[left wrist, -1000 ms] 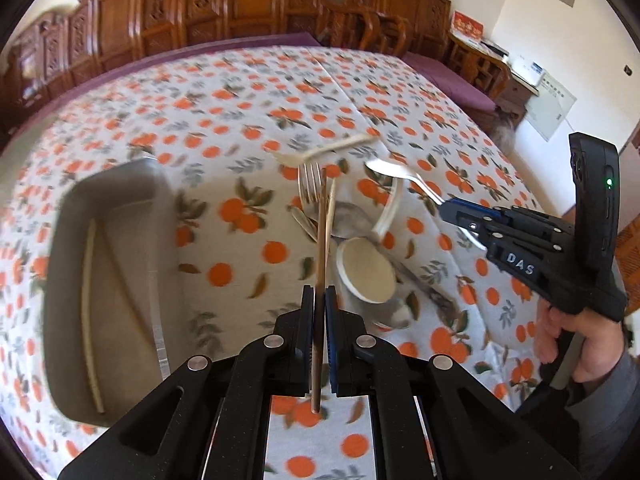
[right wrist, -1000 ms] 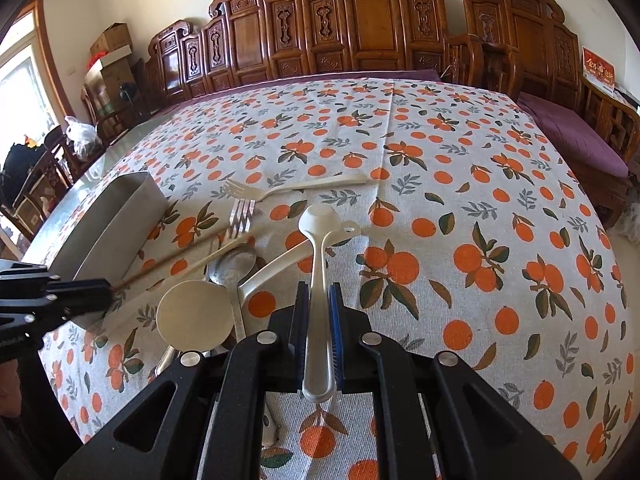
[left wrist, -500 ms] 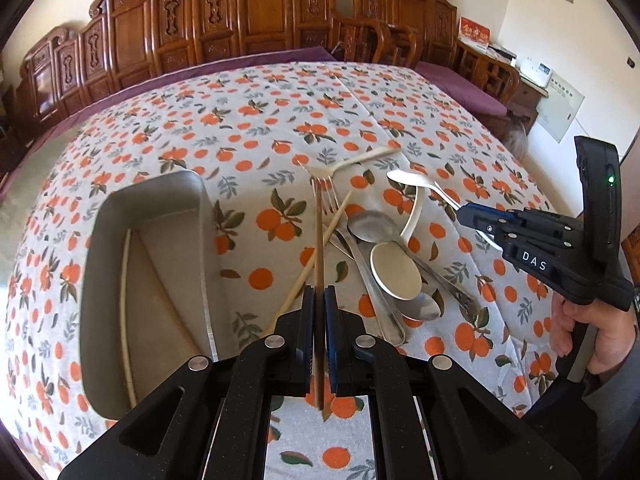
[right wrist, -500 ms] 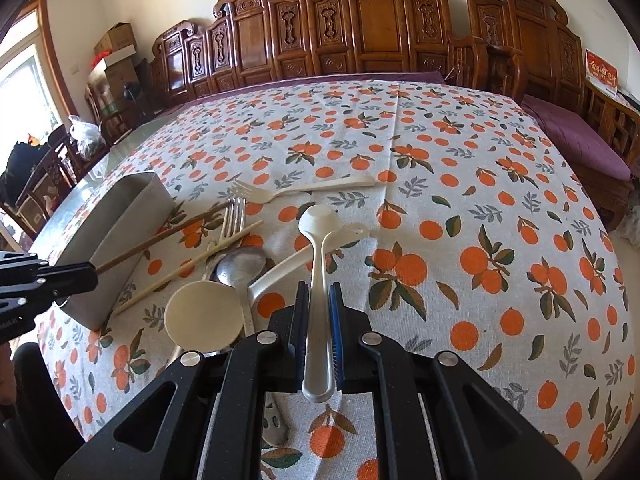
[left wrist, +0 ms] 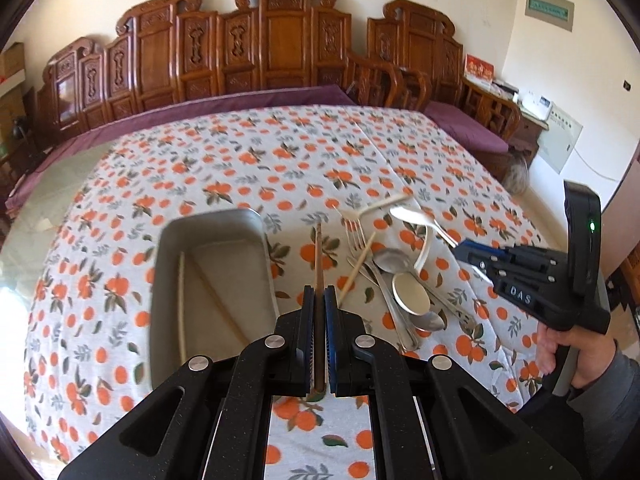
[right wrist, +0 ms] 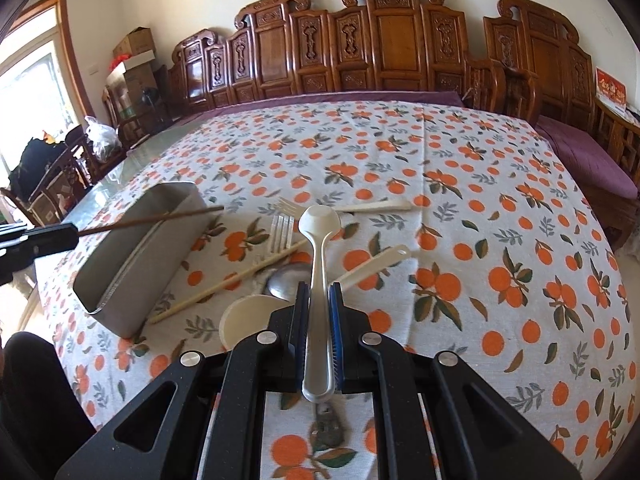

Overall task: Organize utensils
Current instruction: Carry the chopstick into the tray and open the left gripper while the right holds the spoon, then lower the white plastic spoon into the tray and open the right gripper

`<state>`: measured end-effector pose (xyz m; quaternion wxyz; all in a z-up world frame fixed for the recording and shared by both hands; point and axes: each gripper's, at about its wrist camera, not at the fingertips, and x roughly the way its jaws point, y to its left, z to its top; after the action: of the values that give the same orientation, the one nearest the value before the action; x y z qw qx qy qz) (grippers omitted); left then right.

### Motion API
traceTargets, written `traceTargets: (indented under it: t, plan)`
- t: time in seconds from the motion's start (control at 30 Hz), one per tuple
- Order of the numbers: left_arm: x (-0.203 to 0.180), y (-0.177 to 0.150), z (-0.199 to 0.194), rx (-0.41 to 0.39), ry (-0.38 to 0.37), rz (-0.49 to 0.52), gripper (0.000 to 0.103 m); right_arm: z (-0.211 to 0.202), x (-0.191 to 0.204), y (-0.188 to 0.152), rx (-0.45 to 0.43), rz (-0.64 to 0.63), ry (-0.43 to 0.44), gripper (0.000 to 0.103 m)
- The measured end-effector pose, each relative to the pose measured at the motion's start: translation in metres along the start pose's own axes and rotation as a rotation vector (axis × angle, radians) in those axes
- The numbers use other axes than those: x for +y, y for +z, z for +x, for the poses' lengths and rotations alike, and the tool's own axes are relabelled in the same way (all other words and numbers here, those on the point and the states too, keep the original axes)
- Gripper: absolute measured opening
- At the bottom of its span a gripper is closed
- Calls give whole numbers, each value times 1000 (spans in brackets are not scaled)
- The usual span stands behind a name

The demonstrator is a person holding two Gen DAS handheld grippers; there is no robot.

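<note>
My left gripper [left wrist: 319, 292] is shut on a dark brown chopstick [left wrist: 318, 256], lifted off the cloth just right of the metal tray [left wrist: 212, 222]. In the right wrist view that chopstick [right wrist: 152, 220] reaches over the tray's [right wrist: 120, 280] top edge. Two pale chopsticks [left wrist: 182, 304] lie inside the tray. My right gripper [right wrist: 319, 294] is shut on the handle of a white plastic spoon [right wrist: 320, 220], held above the utensil pile. The pile holds a metal fork [right wrist: 280, 232], a pale chopstick [right wrist: 232, 280], metal spoons [left wrist: 390, 258] and a white ladle [right wrist: 248, 320].
A white plastic fork [right wrist: 344, 208] lies beyond the pile on the orange-print tablecloth [right wrist: 480, 240]. Carved wooden chairs [right wrist: 392, 40] line the far side. The table's edge drops off to the right. A person's hand [left wrist: 560, 356] grips the right tool.
The left gripper has risen and drawn back from the pile, carrying the dark chopstick toward the tray. The right gripper has lifted slightly with the white spoon.
</note>
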<state>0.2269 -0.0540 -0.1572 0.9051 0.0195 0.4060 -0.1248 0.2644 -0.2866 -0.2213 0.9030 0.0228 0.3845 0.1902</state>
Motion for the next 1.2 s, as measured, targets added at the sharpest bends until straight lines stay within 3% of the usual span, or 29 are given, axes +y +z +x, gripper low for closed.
traceTargets:
  t: [0.47,0.87,1.03,1.2]
  plan:
    - [60,-10,3,-40,109,-60,4,-12,47,4,-20,-61,36,12]
    - [83,-31,35,35,115,-107,4,-15,80,14,3,-74,59,12]
    - [85,-33,44,78,79,-123,4,-15,95,17,18,-85,54,12]
    - [88,-30,42,70,56,-140,8,-14,109,24,27,-102,52,12]
